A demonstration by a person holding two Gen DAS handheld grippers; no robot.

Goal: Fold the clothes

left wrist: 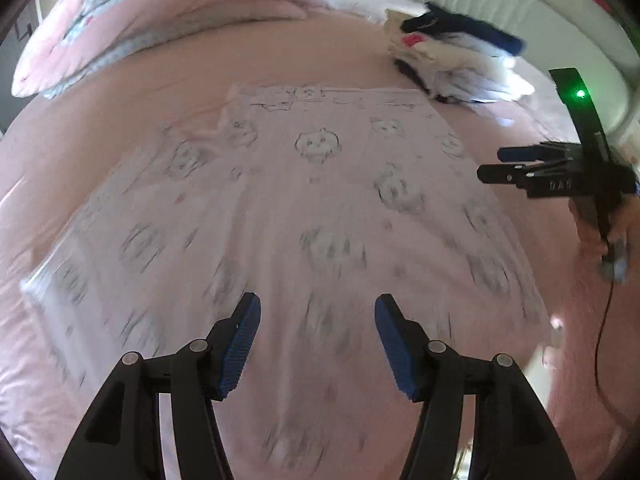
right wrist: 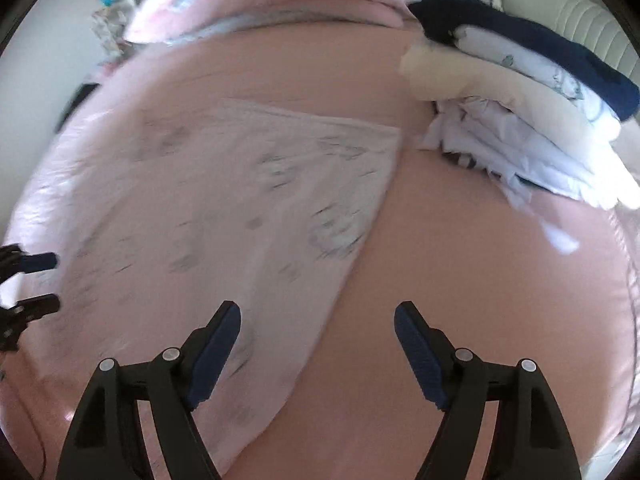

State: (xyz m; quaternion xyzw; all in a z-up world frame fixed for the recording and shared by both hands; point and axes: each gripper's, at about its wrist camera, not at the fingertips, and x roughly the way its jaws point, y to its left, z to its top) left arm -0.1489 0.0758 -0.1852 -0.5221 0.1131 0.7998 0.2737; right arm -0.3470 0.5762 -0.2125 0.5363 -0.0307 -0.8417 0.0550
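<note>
I am looking down along both tools at a bed covered in a pink sheet. A pale garment with a grey cartoon-face print lies spread flat across the middle of the bed; it looks like a skirt or wide shorts with a waistband at its far edge, though motion blur keeps me from being sure. My left gripper hangs above the garment's near part with its blue-padded fingers spread wide and nothing between them. My right gripper is likewise spread and empty, poised over the garment's right edge, where the cloth meets bare sheet. From the left camera I can also see the right tool off to the right side (a green light glows on it). Far right on the bed sits a stack of folded clothes, white and cream pieces with a dark navy one on top. A rumpled pink and pale blue quilt lies along the far left.
</note>
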